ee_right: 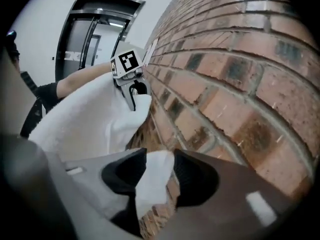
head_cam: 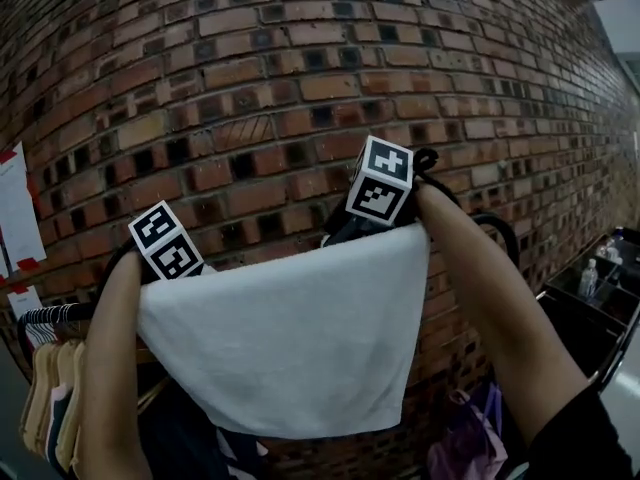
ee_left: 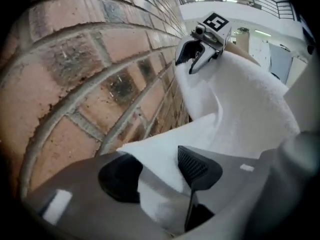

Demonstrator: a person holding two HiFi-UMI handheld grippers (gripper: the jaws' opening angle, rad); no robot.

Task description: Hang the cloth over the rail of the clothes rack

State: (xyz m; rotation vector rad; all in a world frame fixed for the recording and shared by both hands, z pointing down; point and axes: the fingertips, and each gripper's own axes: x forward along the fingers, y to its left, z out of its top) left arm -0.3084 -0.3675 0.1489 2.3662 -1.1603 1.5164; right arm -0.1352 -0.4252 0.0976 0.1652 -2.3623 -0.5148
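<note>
White terry cloth [head_cam: 290,338] hangs spread betw. the two grippers, close against the red-brown brick wall [head_cam: 300,68]; its long top edge runs left-right, parallel w/ the wall, sagging a bit mid-span. Left gripper [ee_left: 159,173]: jaws apart, one top corner of the cloth lying loose betw. them, not pinched; right gripper [ee_right: 159,176]: same, jaws apart w/ the other corner slack in the gap; so each hand sits at its own corner, neither nearer. Dark metal rail [head_cam: 60,314] shows only at far left, w/ garments on hangers [head_cam: 50,388]; behind the cloth it's hidden, so can't tell if the cloth bears on it; prob. does, since nothing grips it. Far right, a black open bin [head_cam: 600,313] holds what looks like a clear bottle [head_cam: 588,278].
</note>
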